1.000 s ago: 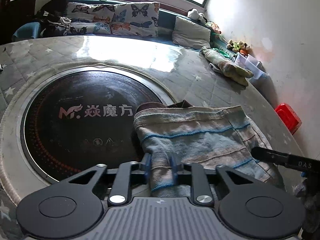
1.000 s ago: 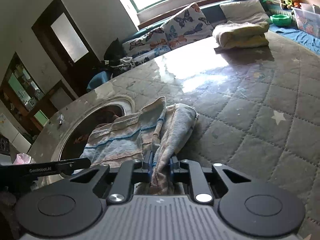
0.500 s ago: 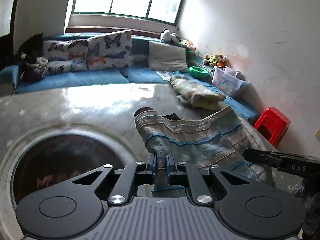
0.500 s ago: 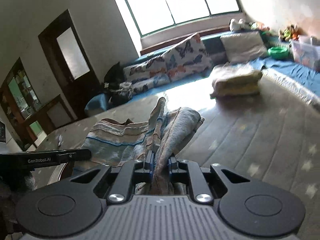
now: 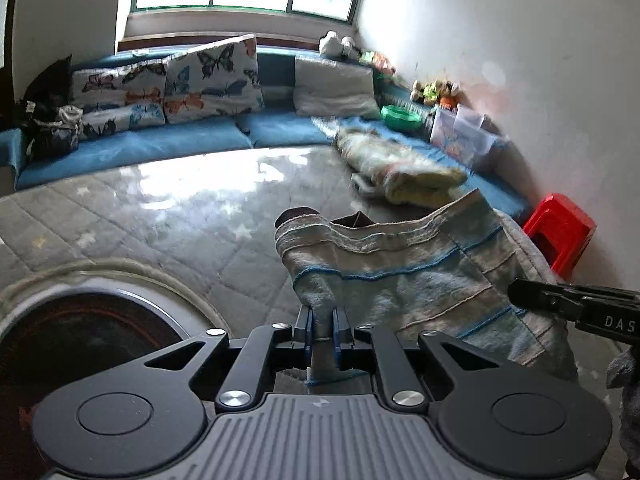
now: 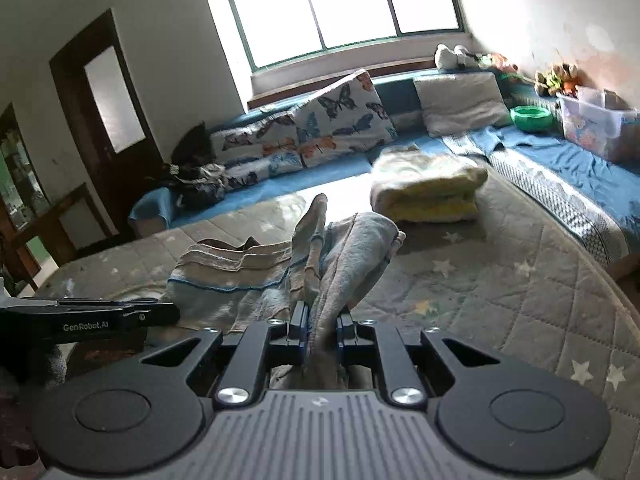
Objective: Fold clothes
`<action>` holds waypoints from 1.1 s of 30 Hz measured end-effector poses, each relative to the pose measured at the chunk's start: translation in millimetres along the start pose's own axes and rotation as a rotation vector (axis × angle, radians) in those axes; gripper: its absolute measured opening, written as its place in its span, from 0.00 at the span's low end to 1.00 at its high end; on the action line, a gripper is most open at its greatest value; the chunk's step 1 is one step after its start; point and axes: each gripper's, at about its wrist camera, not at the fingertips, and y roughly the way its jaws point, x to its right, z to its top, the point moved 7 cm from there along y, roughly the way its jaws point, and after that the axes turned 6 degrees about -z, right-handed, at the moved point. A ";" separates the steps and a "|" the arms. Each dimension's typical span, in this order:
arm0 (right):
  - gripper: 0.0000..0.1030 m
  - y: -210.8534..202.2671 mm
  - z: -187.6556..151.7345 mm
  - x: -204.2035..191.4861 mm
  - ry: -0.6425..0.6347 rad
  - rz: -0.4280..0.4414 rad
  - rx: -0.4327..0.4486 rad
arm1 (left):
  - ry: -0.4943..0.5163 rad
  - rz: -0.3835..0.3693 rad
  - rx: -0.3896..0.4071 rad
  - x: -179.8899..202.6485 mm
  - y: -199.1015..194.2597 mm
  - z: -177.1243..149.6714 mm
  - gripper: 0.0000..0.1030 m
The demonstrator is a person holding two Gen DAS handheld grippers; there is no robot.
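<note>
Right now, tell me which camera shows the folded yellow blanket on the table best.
The right wrist view: the folded yellow blanket sits whole and nearly centered beyond the striped garment. In the left wrist view the blanket is blurred, off to the right, its near end partly behind the garment's raised edge.

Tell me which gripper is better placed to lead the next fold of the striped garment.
Neither clearly; slight edge to the left. The left gripper pinches one flat corner of the striped garment, with cloth spread taut beyond it. The right gripper clamps a thicker, bunched wad. Likely both move together.
</note>
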 end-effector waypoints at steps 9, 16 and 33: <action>0.27 25.6 -20.8 22.4 0.013 -0.075 -0.089 | -0.004 0.058 -0.048 -19.6 13.5 -21.4 0.35; 0.32 -8.4 -20.4 17.2 -0.017 -0.067 -0.038 | -0.003 0.062 -0.042 -18.1 -16.2 -37.2 0.59; 0.41 -50.5 -70.4 22.3 0.008 -0.119 -0.041 | 0.033 0.077 -0.036 3.8 -64.6 -94.1 0.90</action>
